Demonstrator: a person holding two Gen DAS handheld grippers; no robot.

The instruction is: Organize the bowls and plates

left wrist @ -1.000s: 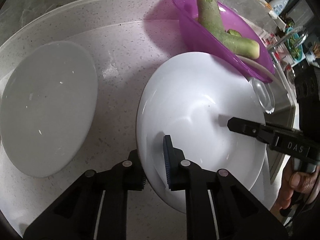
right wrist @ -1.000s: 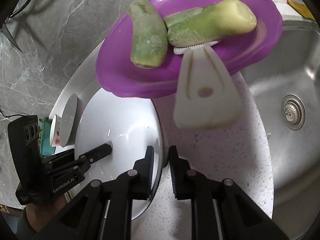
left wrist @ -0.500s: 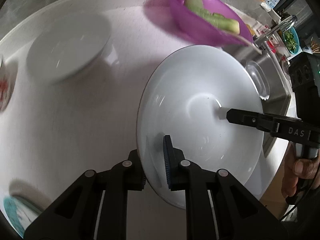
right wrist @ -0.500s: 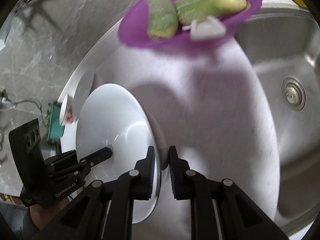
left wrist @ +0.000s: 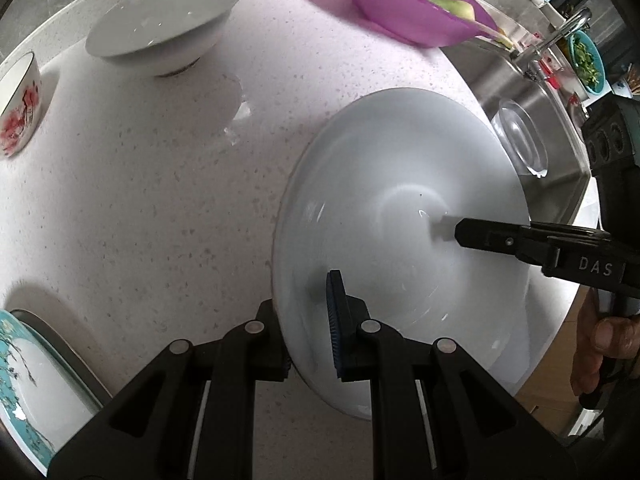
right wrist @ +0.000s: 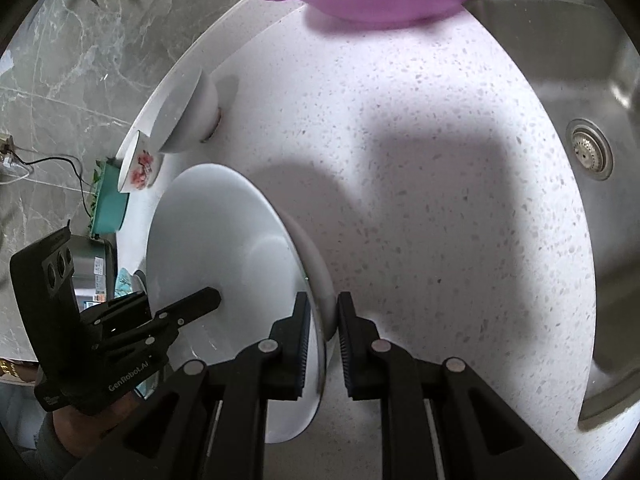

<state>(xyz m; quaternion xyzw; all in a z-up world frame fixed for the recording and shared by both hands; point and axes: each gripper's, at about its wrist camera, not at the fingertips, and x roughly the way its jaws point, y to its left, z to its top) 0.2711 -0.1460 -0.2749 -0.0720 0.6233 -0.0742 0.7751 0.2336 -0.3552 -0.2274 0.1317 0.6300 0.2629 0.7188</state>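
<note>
A large white bowl (left wrist: 400, 208) hangs tilted above the speckled counter, gripped at opposite sides of its rim. My left gripper (left wrist: 308, 320) is shut on the near rim, one finger inside the bowl and one outside. My right gripper (right wrist: 322, 320) is shut on the other rim of the same bowl (right wrist: 216, 240). Each gripper shows in the other's view: the right one (left wrist: 460, 232) reaches in from the right, the left one (right wrist: 208, 296) from the lower left. A second white bowl (left wrist: 160, 28) stands on the counter at the back. Beside it is a small cup with red flowers (left wrist: 18, 108).
A purple bowl (left wrist: 416, 12) with green vegetable pieces sits at the back by the steel sink (right wrist: 580, 80). A clear glass dish (left wrist: 520, 140) lies in the sink. A teal flowered plate (left wrist: 24, 384) rests at the lower left, and a teal bowl (right wrist: 110, 204) stands behind the cup.
Both grippers have carried the large white bowl across the counter, away from the purple bowl. The second white bowl, the flowered cup and the teal plate have come into view.
</note>
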